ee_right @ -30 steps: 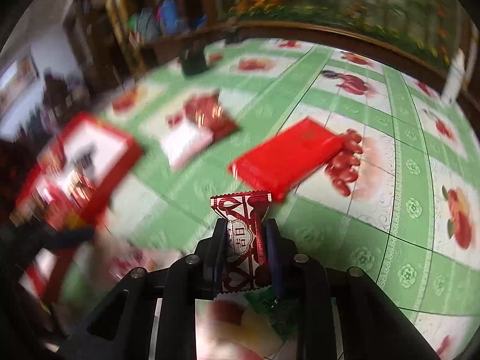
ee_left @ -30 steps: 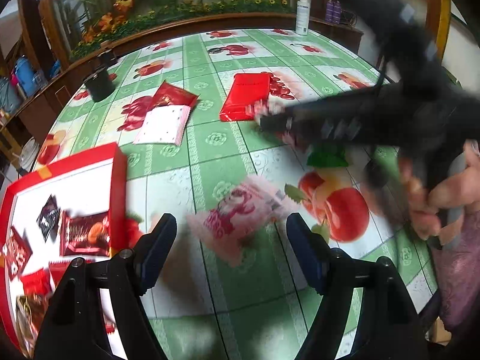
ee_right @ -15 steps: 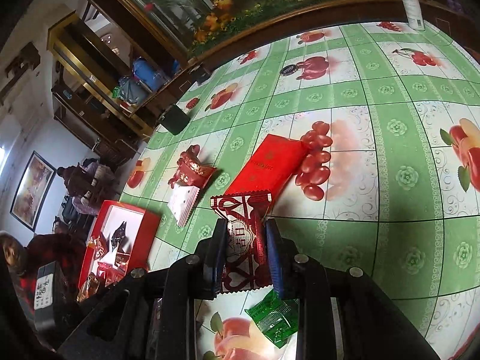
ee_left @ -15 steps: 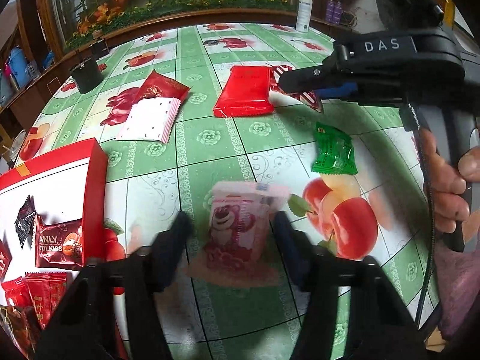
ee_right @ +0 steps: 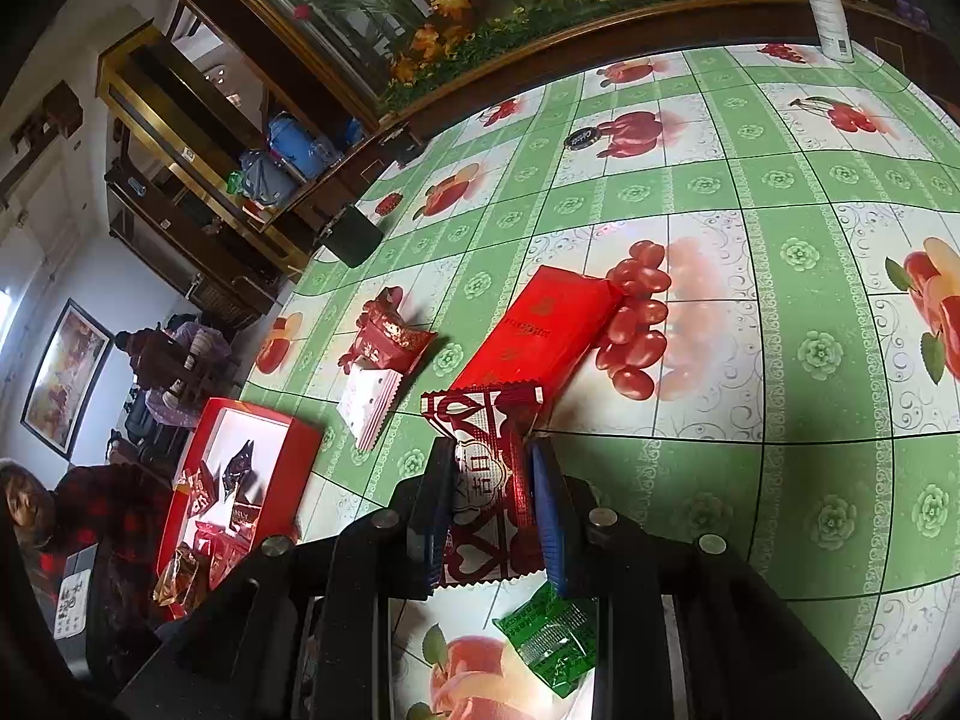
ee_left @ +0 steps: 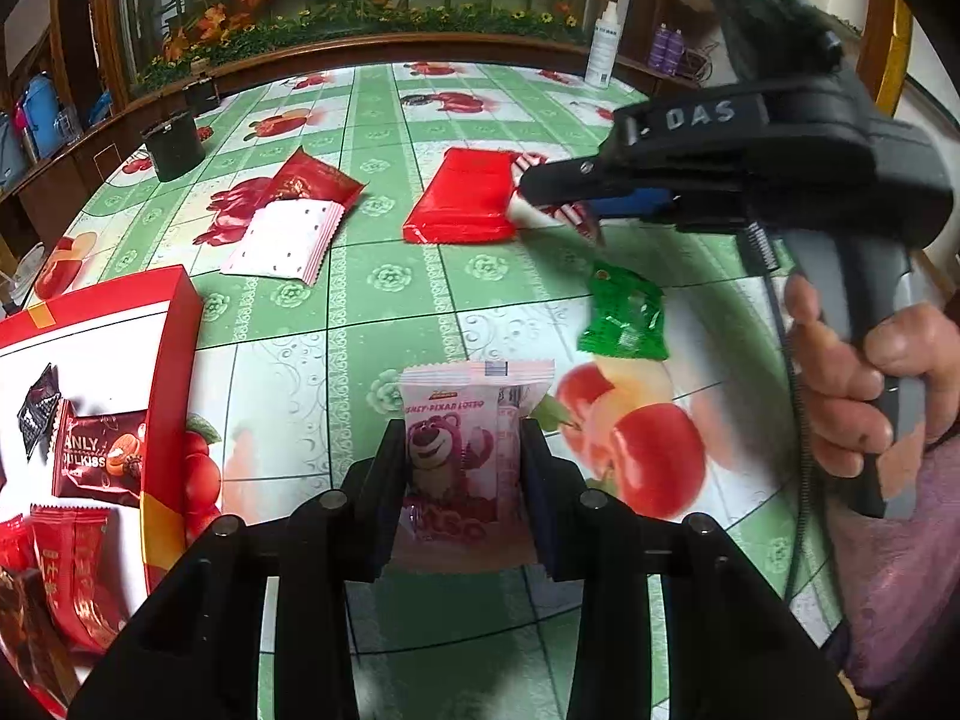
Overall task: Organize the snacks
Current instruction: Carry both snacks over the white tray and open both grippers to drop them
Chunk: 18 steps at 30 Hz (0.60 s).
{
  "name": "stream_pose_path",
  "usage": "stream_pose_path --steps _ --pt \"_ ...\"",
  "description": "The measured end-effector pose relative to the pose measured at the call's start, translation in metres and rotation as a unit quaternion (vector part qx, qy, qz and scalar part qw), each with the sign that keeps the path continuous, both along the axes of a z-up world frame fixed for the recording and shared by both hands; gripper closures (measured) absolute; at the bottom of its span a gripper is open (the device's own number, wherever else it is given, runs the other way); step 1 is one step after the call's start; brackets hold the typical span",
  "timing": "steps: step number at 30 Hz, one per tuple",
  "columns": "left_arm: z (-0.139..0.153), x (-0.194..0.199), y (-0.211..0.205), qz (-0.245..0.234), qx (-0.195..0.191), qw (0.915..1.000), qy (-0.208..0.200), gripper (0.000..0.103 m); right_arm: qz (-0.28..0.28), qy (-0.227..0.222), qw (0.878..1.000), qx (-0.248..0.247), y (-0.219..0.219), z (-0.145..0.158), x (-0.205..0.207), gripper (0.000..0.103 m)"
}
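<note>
My left gripper (ee_left: 461, 450) is shut on a pink bear-print snack packet (ee_left: 462, 438) low over the table. My right gripper (ee_right: 489, 480) is shut on a red-and-white heart-patterned packet (ee_right: 486, 480) and holds it above the table; it also shows in the left wrist view (ee_left: 558, 204) at the upper right. A red open box (ee_left: 168, 360) with several snacks inside stands at the left, and shows in the right wrist view (ee_right: 288, 468). A green packet (ee_left: 624, 318), a flat red pack (ee_left: 468, 198), a white packet (ee_left: 282, 240) and a dark red packet (ee_left: 312, 180) lie on the table.
A green fruit-print cloth (ee_left: 384, 312) covers the round table. A black cup (ee_left: 171, 144) stands at the far left and a white bottle (ee_left: 600, 48) at the far edge. A person (ee_right: 36, 516) sits beyond the box in the right wrist view.
My left gripper has closed from open onto the pink bear packet. My right gripper, with the heart-patterned packet, has swung and steadied above the flat red pack.
</note>
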<state>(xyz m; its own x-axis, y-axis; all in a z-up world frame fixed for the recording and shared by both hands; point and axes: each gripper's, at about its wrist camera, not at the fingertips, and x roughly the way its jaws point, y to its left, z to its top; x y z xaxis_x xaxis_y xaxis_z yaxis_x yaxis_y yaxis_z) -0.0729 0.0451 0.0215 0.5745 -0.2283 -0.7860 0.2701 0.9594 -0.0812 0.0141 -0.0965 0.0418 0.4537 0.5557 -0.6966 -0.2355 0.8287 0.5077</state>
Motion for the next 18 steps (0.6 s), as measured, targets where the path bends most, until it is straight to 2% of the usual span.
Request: stream_pose_path --steps 10,18 --pt "0.018 -0.007 0.002 0.015 -0.02 0.9994 -0.026 0.07 0.0 -0.001 1.0 0.005 -0.001 0.001 -0.001 0.077" --pt "0.025 -0.012 0.009 0.032 -0.021 0.9986 -0.037 0.07 0.031 0.014 0.996 0.079 -0.001 0.001 0.0 0.077"
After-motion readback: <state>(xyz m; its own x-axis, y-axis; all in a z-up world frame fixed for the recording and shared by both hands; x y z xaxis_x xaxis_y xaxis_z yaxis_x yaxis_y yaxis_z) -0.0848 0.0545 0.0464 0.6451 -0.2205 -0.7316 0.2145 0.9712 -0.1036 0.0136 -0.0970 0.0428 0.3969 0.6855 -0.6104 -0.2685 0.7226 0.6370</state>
